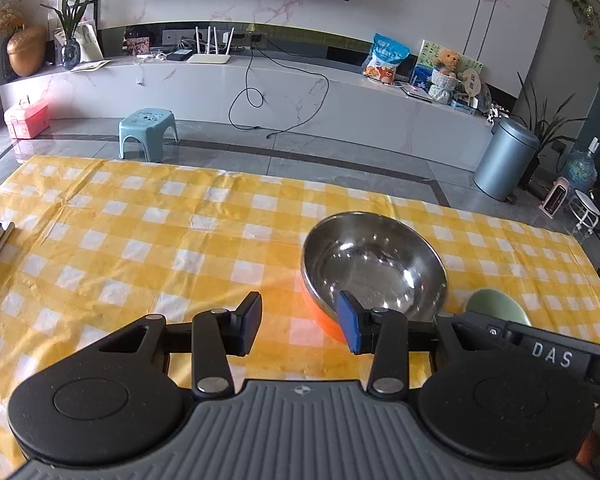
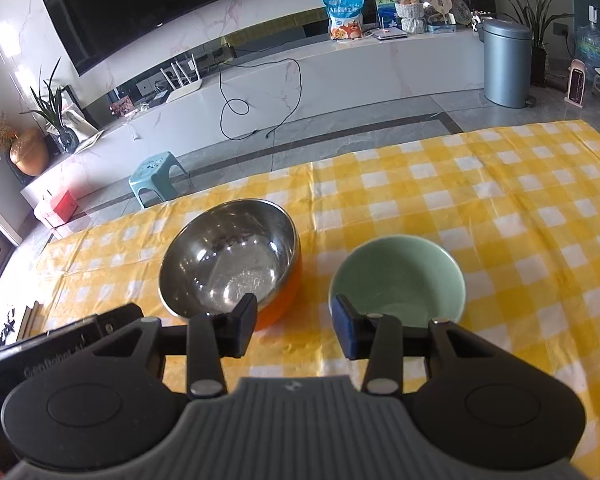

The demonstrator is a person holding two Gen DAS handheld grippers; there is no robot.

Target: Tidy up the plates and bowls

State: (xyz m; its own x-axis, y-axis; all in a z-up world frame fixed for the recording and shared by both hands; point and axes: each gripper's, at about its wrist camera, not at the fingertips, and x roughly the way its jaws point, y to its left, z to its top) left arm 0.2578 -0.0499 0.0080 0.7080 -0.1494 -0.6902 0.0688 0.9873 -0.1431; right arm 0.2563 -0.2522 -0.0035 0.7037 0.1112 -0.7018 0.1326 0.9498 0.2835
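- Steel bowl [image 1: 374, 268] with the orange outside sits upright on the yellow-checked surface [image 1: 140, 240]; a smaller green bowl [image 2: 398, 282] stands just beside it, on its right as I see it from the right wrist view, the two apart and not nested.
- My left hand-held gripper [image 1: 300, 326] is released, jaws partly spread with nothing between them. The steel bowl lies ahead and to its right; the right-side pad [image 1: 350, 324] overlaps the bowl's near rim in that view, though I cannot tell whether it touches.
- My right hand-held gripper [image 2: 294, 328] is also released and empty. The gap between its jaws points at the bare cloth between the two bowls, with the green bowl's near rim just behind its right-side pad [image 2: 346, 332].
- Both bowls are round, so no long axis matters; what counts is the near rim.
- I judge the right hand closer to the green bowl, the left to the steel one, so nesting green into steel looks like the next step.
- No plates are in view.
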